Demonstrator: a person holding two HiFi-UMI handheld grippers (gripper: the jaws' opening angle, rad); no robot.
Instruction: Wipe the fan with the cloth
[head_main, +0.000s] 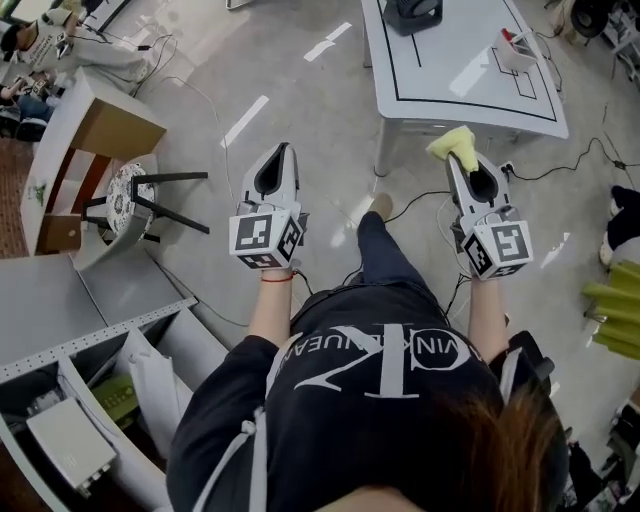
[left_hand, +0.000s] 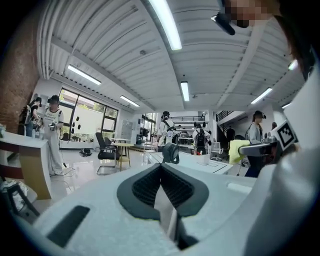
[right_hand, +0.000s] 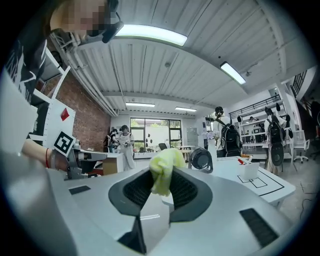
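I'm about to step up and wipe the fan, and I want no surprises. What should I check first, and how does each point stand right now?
1. Cloth gripped: ok, the yellow cloth is pinched in the right gripper.
2. Other gripper free: ok, the left gripper is shut on nothing.
3. Fan located: ok, the fan stands on the white table ahead.
4. Cloth against the fan: not ok, they are well apart.
5. Fan blades stopped: cannot tell.
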